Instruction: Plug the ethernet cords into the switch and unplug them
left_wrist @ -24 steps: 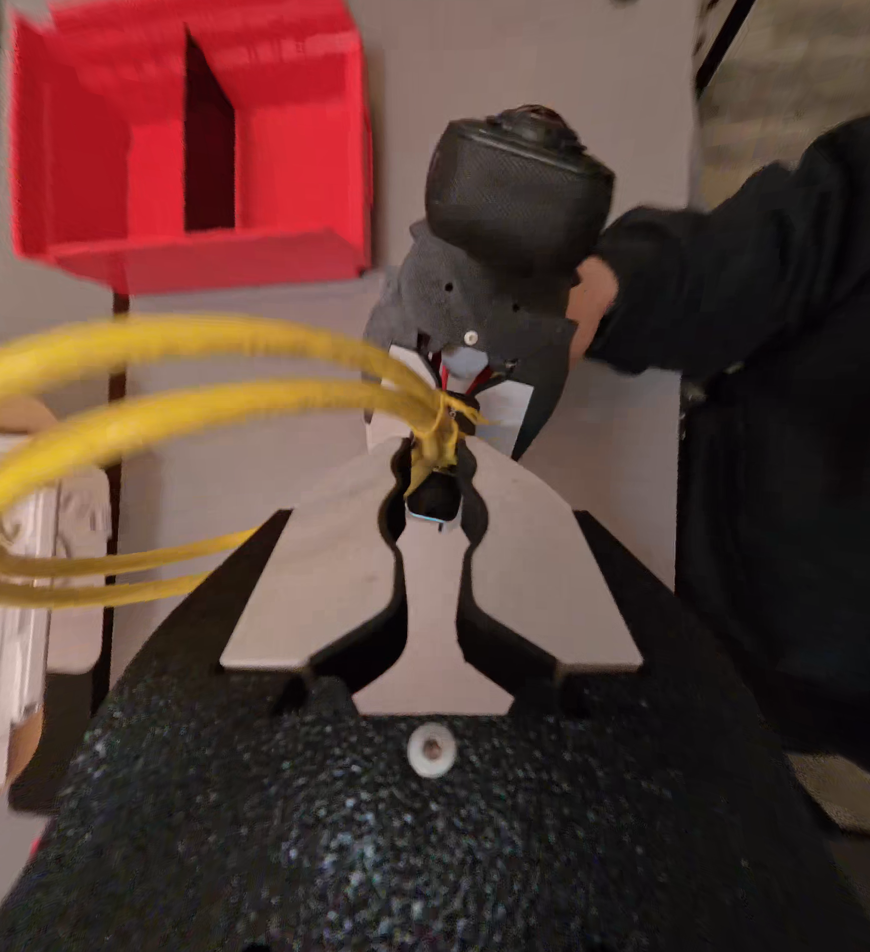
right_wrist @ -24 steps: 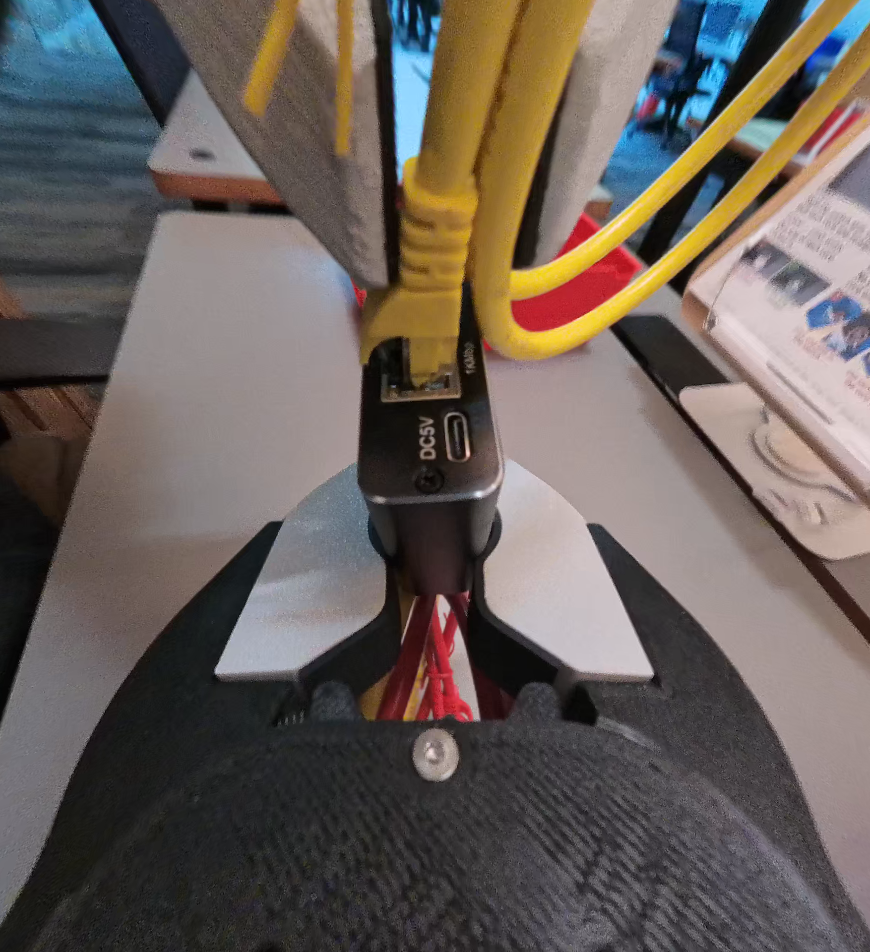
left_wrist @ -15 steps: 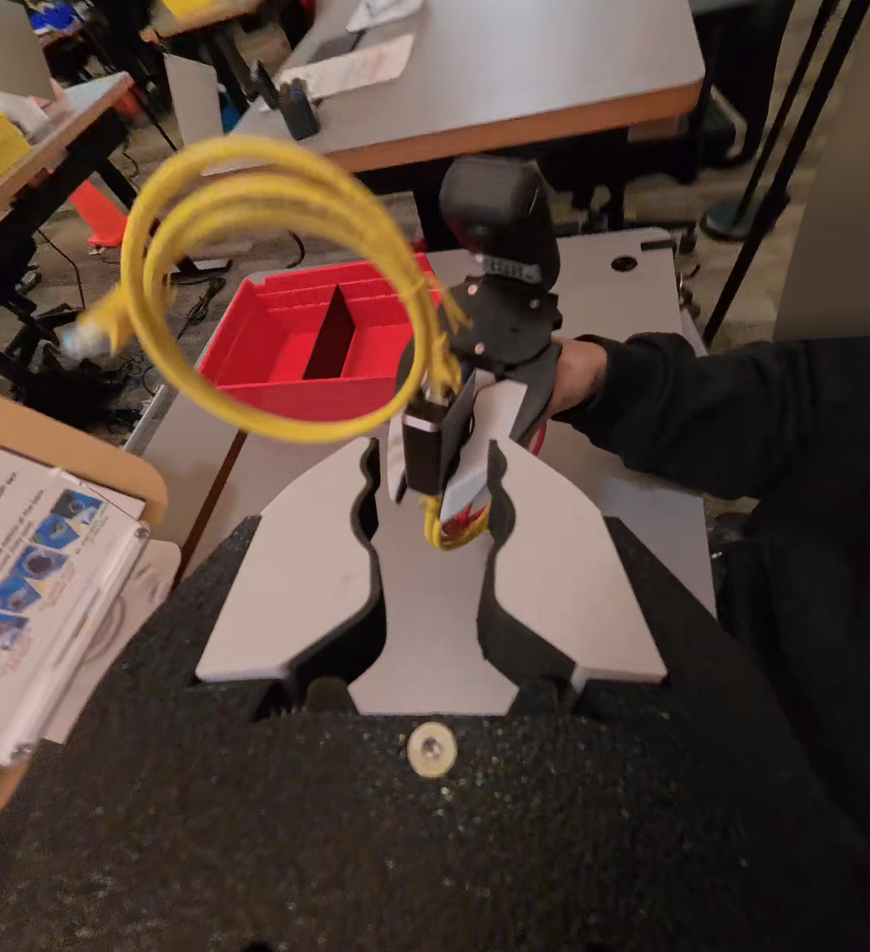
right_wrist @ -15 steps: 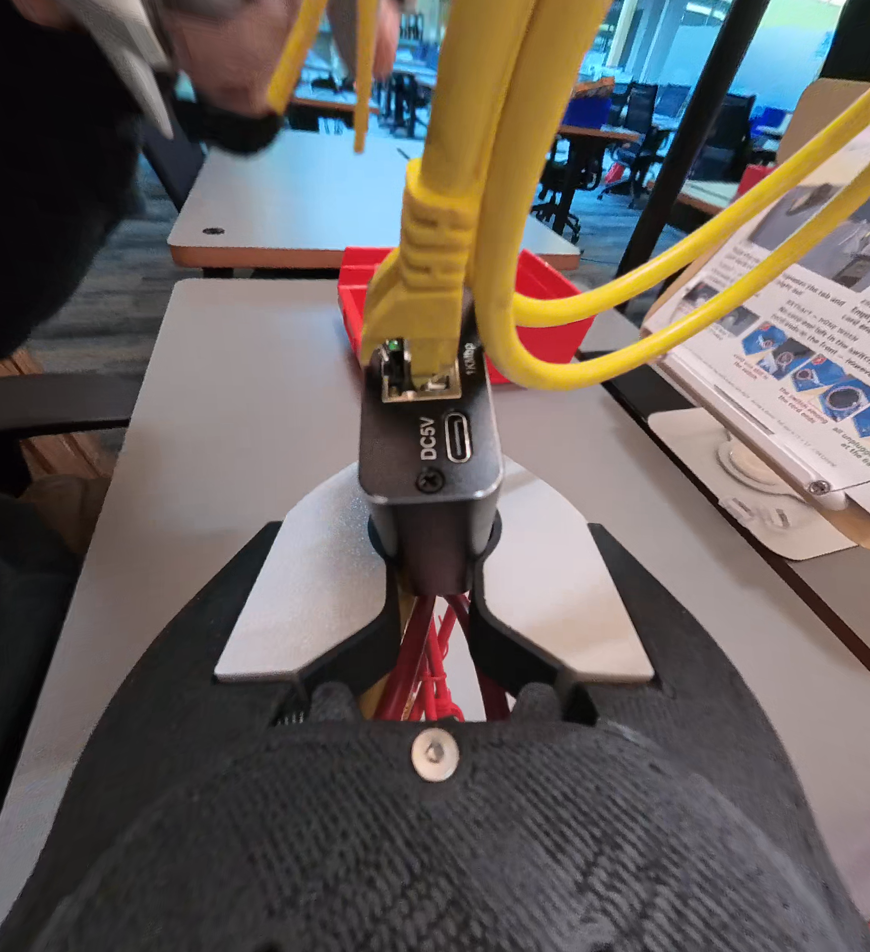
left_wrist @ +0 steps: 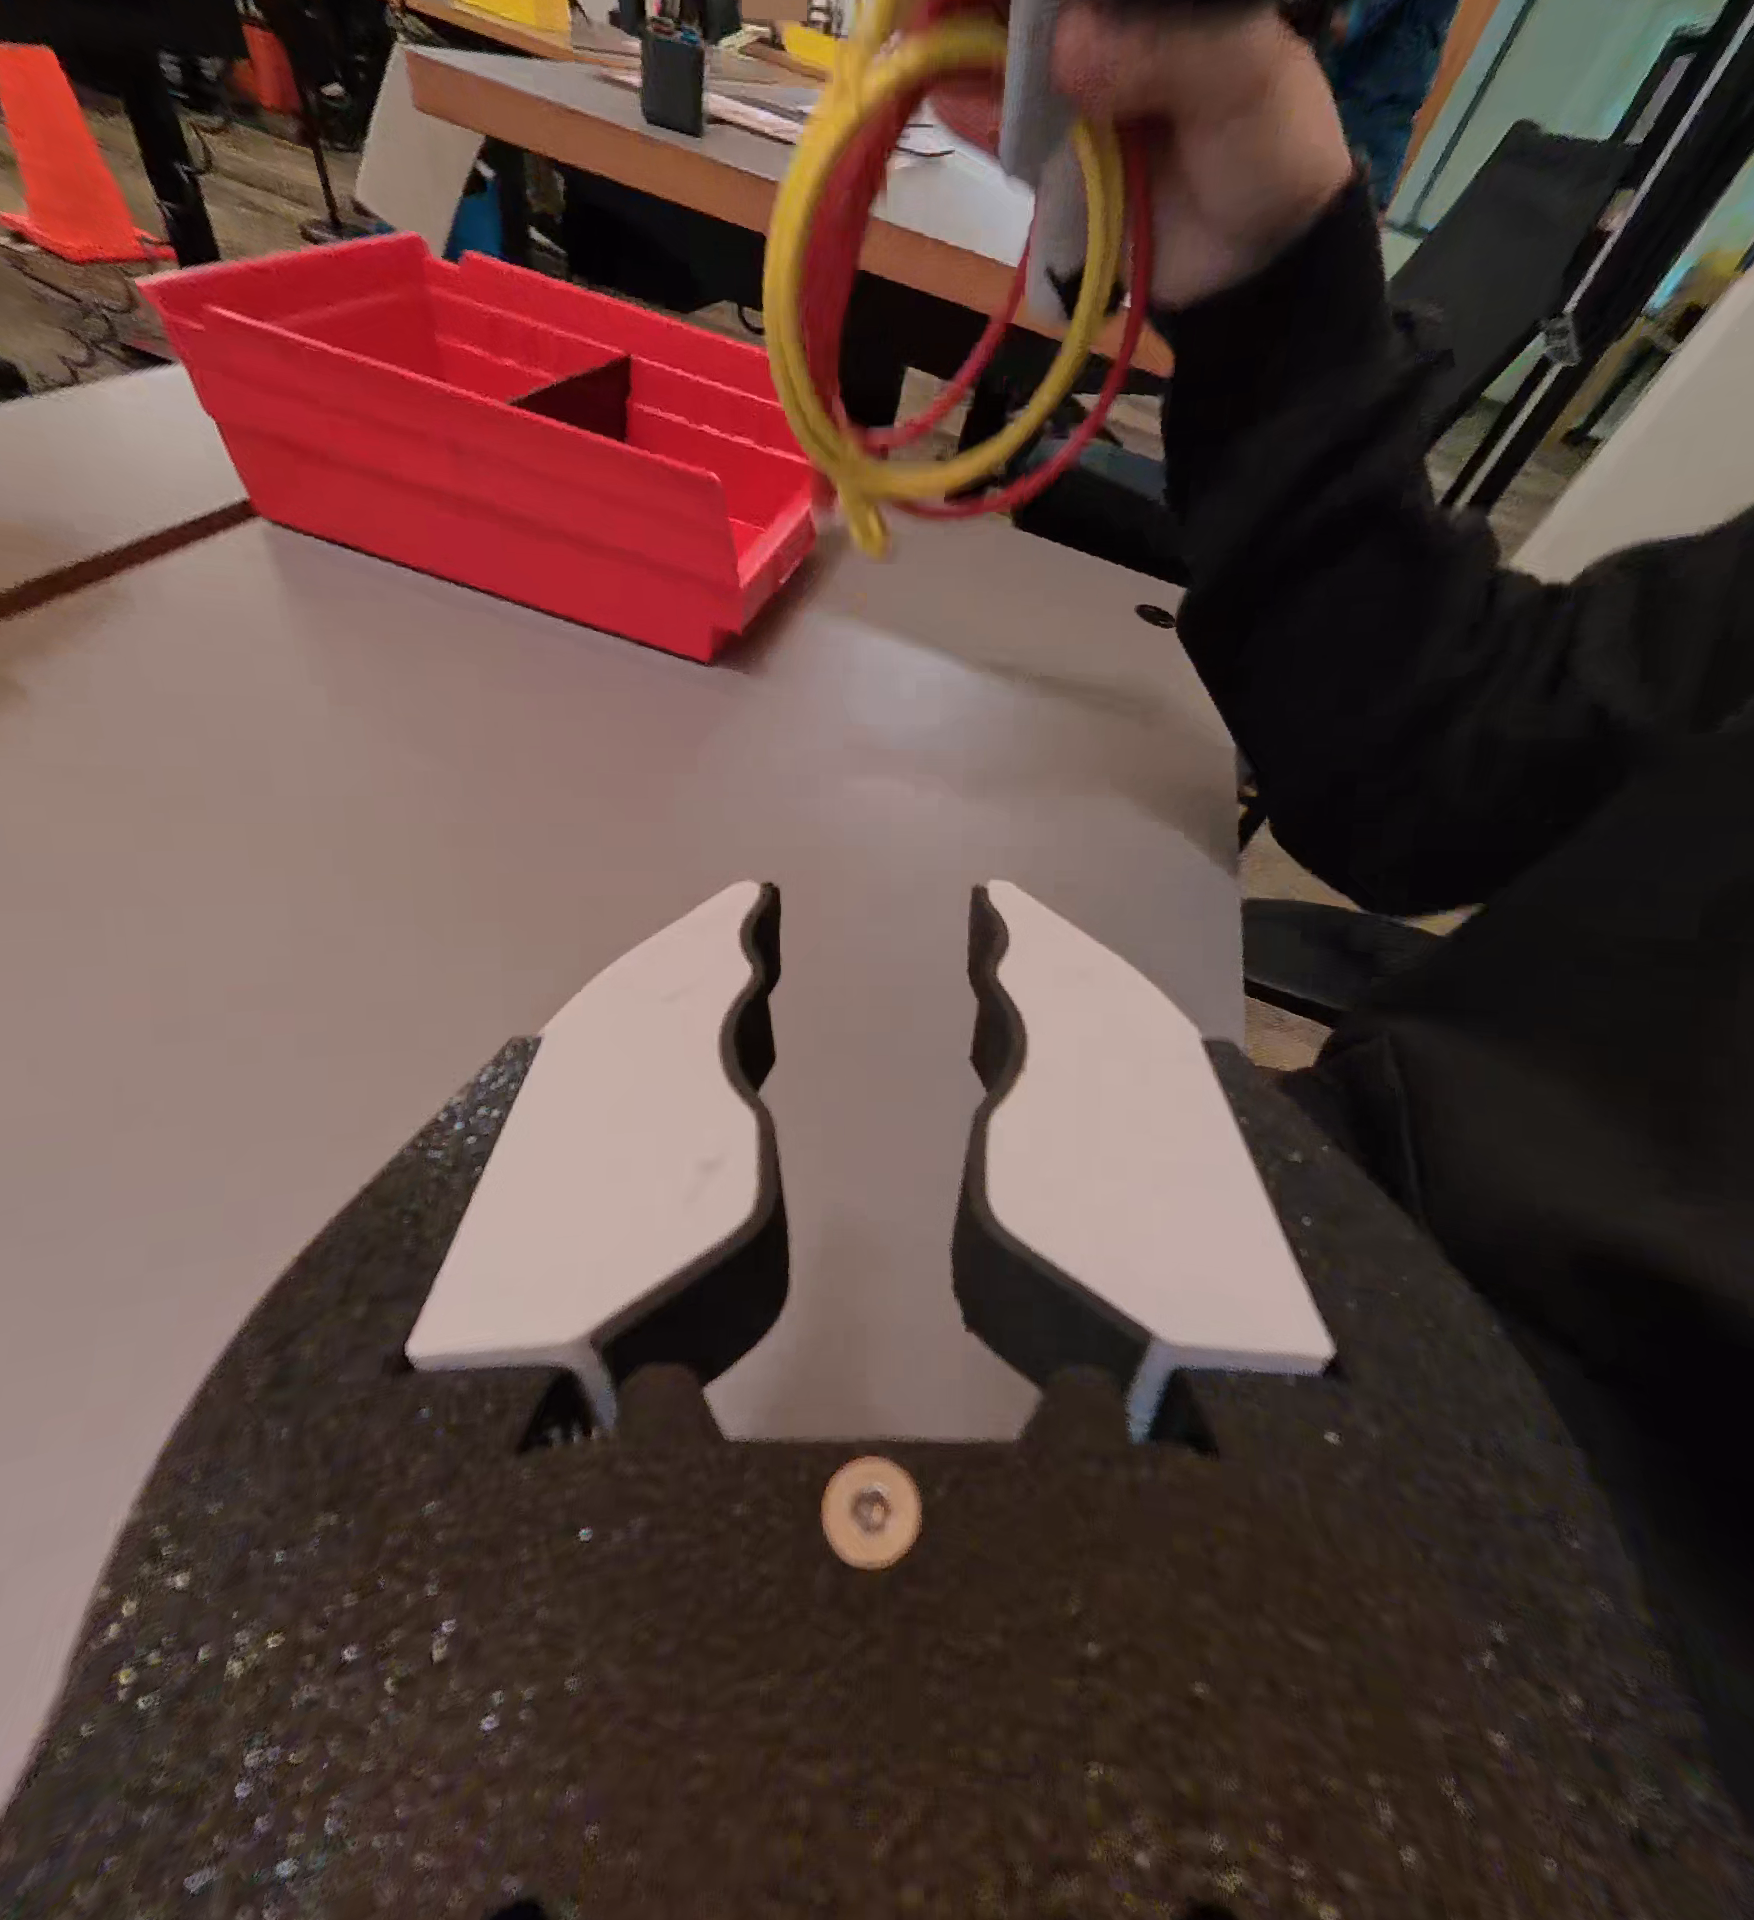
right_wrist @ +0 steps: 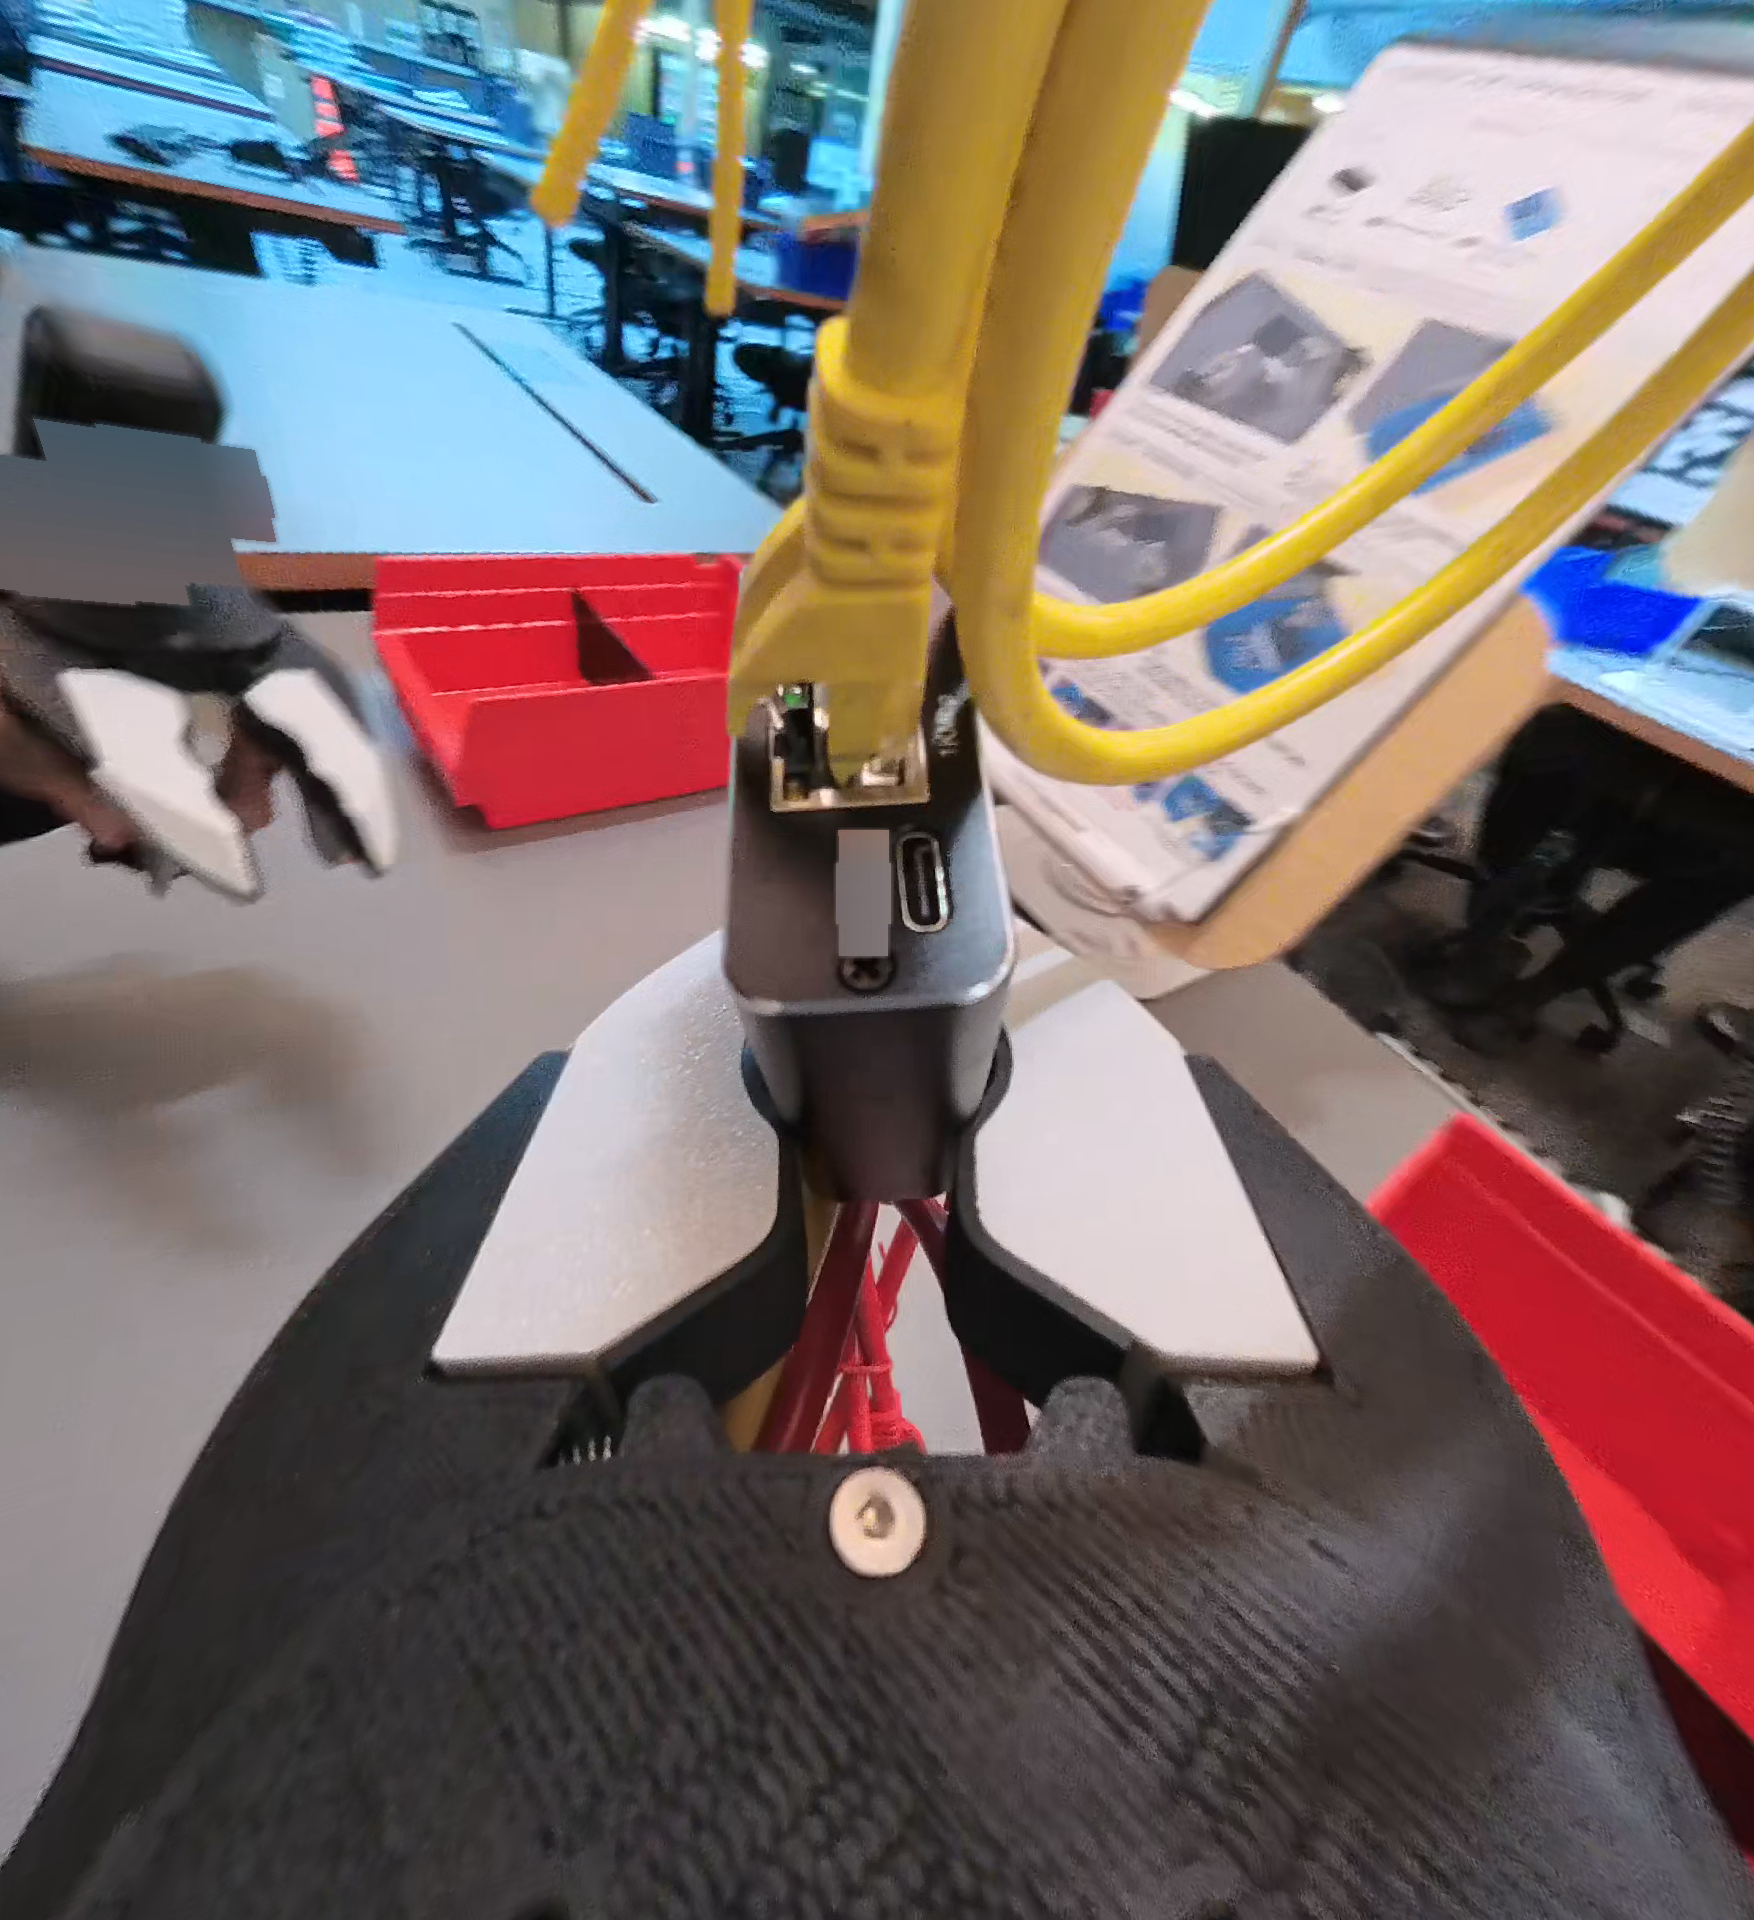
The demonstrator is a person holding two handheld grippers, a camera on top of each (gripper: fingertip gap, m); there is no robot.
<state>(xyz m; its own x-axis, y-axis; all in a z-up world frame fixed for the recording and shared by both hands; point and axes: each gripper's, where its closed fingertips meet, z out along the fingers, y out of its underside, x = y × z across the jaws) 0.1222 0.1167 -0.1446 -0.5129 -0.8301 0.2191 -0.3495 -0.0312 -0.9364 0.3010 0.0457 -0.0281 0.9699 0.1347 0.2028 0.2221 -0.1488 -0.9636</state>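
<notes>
Right wrist view: one switch (right_wrist: 868, 914), perhaps two yellow cords (right_wrist: 966, 312).

Both wrist views low over table (left_wrist: 437, 831), sharing red bin (left_wrist: 478, 457)

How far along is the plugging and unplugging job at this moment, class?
Done: one yellow ethernet plug sits in the small grey metal switch. In hand: the right tool is shut on the switch; the left tool is open and empty over the grey table. Left: unplugging that cord; the red cords below are unclear.
</notes>
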